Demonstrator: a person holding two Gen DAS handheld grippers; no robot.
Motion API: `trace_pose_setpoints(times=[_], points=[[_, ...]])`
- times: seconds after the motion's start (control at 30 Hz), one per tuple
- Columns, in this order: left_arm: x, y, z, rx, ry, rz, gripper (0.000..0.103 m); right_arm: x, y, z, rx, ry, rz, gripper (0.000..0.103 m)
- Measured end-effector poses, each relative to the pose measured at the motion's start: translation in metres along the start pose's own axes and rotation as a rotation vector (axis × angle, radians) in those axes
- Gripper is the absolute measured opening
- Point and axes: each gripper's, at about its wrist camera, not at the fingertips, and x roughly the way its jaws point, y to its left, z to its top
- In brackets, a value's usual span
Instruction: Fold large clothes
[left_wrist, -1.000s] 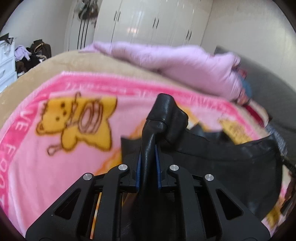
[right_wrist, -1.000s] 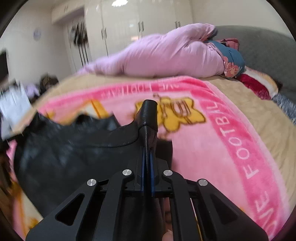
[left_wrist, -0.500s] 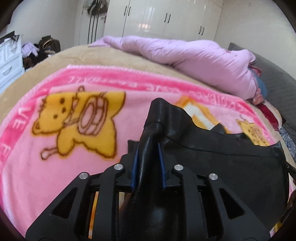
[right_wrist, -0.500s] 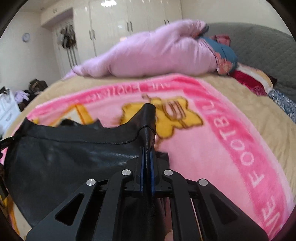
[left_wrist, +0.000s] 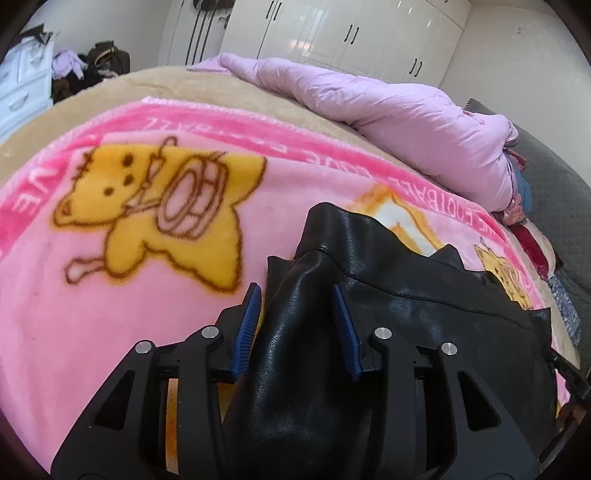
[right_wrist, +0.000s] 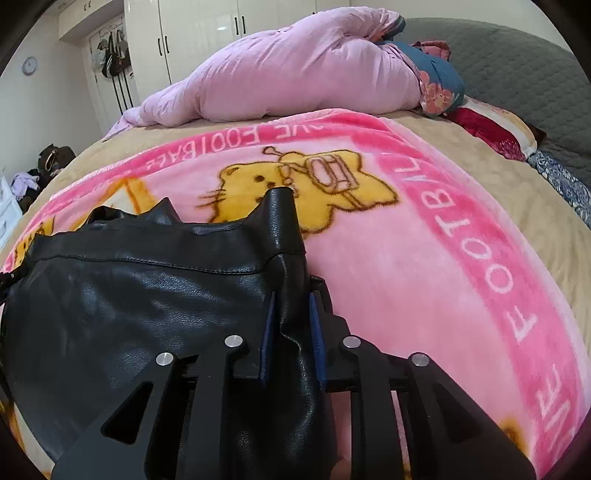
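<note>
A black leather garment (left_wrist: 406, 314) lies spread on a pink cartoon blanket (left_wrist: 110, 314) on the bed. My left gripper (left_wrist: 295, 291) straddles a raised fold at the garment's left corner. Its jaws are opening, and a gap shows beside the left blue pad (left_wrist: 247, 332). In the right wrist view the same garment (right_wrist: 129, 295) stretches to the left over the blanket (right_wrist: 388, 277). My right gripper (right_wrist: 292, 297) straddles the upright fold at the right corner. Those jaws are opening too, with the leather standing loosely between the pads.
A bunched lilac duvet (right_wrist: 295, 74) lies across the far side of the bed. Pillows (right_wrist: 495, 133) and a grey padded headboard (right_wrist: 517, 74) are at the right. White wardrobes (left_wrist: 332, 29) line the back wall, and a white drawer unit (left_wrist: 22, 81) with piled clothes stands far left.
Both grippers sank toward the bed with the leather corners. The left jaws went from shut on the fold to clearly apart. The right jaws have only just parted.
</note>
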Motion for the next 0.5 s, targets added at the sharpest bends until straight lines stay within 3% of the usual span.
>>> trace_pose_setpoints(times=[0.1, 0.2, 0.3, 0.43, 0.5], points=[[-0.009, -0.005, 0.001, 0.018, -0.019, 0.009, 0.034, -0.005, -0.001, 0.001, 0.007, -0.005, 0.001, 0.023], [-0.018, -0.009, 0.001, 0.027, -0.035, 0.003, 0.046, -0.012, -0.003, 0.003, 0.019, -0.006, 0.009, 0.033], [-0.031, -0.015, 0.002, 0.032, -0.058, -0.028, 0.054, -0.020, -0.005, 0.002, 0.006, -0.004, 0.018, 0.057], [-0.047, -0.022, 0.002, 0.028, -0.081, -0.074, 0.066, -0.036, -0.012, 0.001, 0.043, -0.026, 0.027, 0.060], [-0.055, -0.027, 0.001, 0.039, -0.086, -0.081, 0.066, -0.046, -0.016, 0.000, 0.061, -0.036, 0.044, 0.067]])
